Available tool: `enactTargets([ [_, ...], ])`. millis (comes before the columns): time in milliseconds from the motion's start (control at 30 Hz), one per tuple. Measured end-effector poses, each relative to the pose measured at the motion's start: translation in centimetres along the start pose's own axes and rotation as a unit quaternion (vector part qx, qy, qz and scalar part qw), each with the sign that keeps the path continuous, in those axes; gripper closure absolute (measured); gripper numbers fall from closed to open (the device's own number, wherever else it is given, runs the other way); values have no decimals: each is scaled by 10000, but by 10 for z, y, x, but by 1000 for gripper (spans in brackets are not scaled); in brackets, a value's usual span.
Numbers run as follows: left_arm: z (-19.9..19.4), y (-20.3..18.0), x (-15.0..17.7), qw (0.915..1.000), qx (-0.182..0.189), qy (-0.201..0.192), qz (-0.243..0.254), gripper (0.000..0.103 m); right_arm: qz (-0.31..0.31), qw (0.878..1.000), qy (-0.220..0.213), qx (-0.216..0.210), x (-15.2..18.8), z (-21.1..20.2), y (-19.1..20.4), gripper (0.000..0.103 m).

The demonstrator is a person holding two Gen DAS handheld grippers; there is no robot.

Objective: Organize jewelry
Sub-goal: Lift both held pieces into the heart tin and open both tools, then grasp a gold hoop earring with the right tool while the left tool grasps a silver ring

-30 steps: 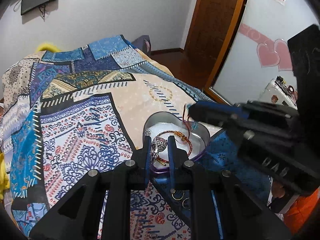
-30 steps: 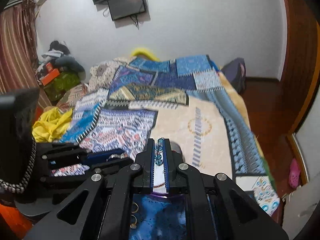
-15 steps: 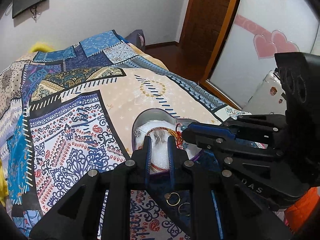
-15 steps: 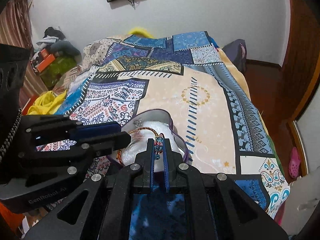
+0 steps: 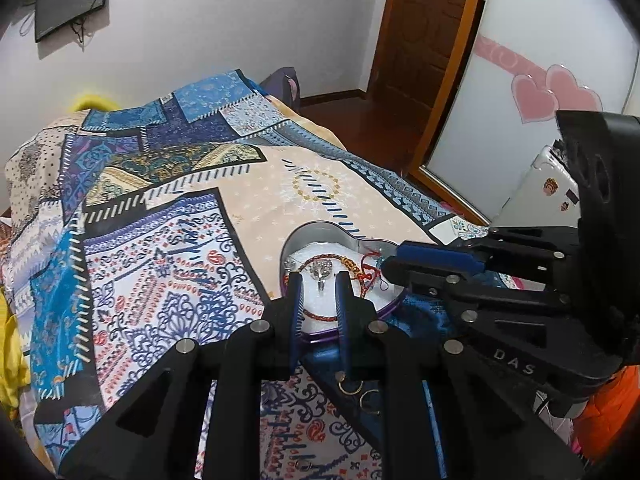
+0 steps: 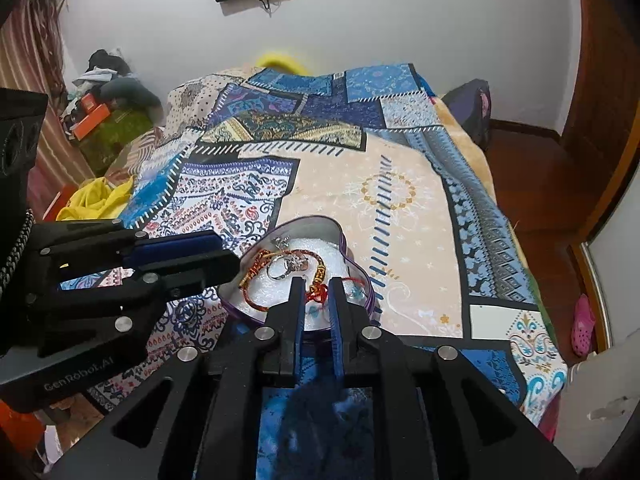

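Observation:
A heart-shaped tin (image 5: 320, 229) (image 6: 348, 254) with a white foam lining lies on the patterned bedspread. In it lie a red and gold cord bracelet (image 5: 340, 258) (image 6: 256, 298), a silver ring (image 6: 290, 266) (image 5: 322, 270) and a small blue bead piece (image 6: 356, 291). My left gripper (image 5: 318, 280) is open and empty just above the tin's near rim. My right gripper (image 6: 316, 282) is open over the tin's right side, above the bracelet's red knot (image 6: 316, 294). It also shows in the left wrist view (image 5: 386, 266).
Two thin gold hoop rings (image 5: 352, 386) lie on a blue cloth (image 5: 424, 312) in front of the tin. The bedspread (image 5: 168, 240) stretches away to the left and back. A wooden door (image 5: 424, 28), a wardrobe panel with pink hearts (image 5: 552, 96) and floor clutter (image 6: 104, 116) surround the bed.
Both grippers have opened over the tin. The silver ring left the left gripper and the blue bead piece left the right gripper; both now lie in the tin.

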State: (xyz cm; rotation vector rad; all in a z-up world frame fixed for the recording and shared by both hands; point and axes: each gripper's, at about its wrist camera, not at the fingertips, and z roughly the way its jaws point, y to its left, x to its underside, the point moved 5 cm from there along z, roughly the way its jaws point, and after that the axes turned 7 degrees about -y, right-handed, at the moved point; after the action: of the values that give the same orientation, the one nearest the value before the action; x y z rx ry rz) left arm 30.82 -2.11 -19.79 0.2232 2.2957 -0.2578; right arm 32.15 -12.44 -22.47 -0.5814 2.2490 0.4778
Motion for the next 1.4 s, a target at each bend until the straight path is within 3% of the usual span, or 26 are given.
enactTargets([
  [267, -38, 6, -6, 9993, -182, -332, -35, 72, -147, 9988, -421, 210, -12, -32, 17, 70],
  [400, -60, 8, -6, 9985, -237, -498, -40, 63, -149, 9971, -667, 324, -15, -50, 24, 67],
  [667, -83, 11, 4, 9977, -353, -579, 29, 56, -162, 9959, -778, 431, -8, -65, 36, 66],
  [900, -84, 20, 28, 9985, -410, -361, -86, 56, -98, 9975, -545, 439, 12, -57, 39, 66],
  [1400, -67, 41, 83, 9981, -458, 228, -354, 56, -208, 9982, 505, 229, 74, -2, 54, 66],
])
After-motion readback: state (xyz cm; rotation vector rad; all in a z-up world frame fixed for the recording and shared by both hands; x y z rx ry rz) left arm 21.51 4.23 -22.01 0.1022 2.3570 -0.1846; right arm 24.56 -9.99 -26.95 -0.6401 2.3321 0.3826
